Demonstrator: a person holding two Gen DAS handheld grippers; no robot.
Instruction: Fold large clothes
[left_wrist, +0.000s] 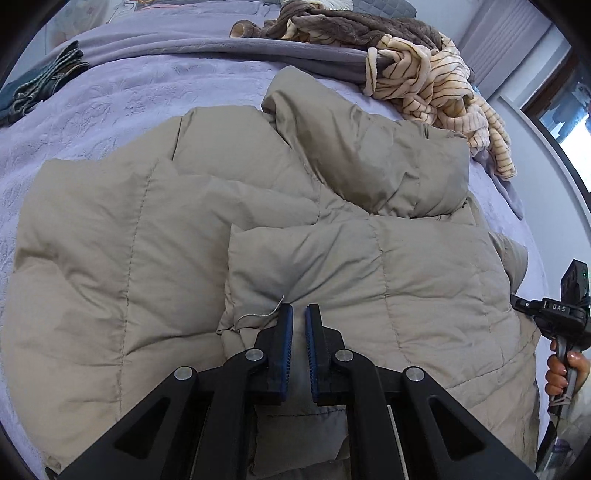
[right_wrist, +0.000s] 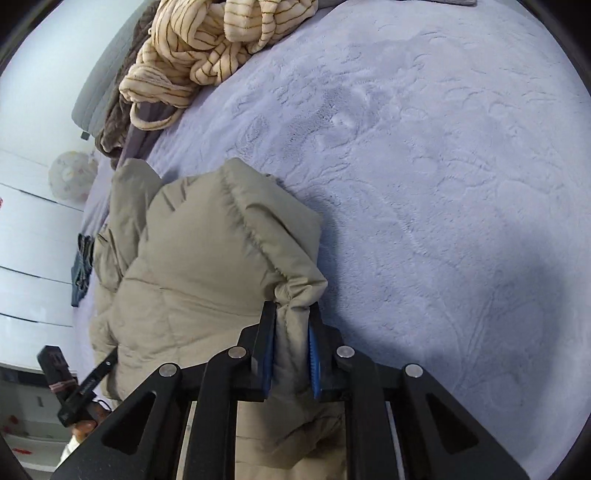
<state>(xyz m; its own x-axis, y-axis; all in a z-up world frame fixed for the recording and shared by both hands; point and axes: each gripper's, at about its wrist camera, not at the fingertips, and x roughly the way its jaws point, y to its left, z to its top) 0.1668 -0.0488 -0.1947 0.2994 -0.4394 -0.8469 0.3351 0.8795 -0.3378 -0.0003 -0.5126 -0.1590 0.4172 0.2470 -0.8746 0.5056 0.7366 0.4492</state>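
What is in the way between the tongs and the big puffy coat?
Nothing visible. The right tongs already pinch a gathered edge of the beige puffy coat. The left tongs sit shut right over the coat. The striped blanket lies apart, further up the bed.

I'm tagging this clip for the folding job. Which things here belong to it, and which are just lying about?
In the job:
puffer coat
left gripper, shut
right gripper, shut on the coat's cuff

Lying about:
striped garment
brown blanket
jeans
bedspread

Left gripper (left_wrist: 299, 314) jaws seemingly shut; right gripper (right_wrist: 291, 314) jaws clamped.
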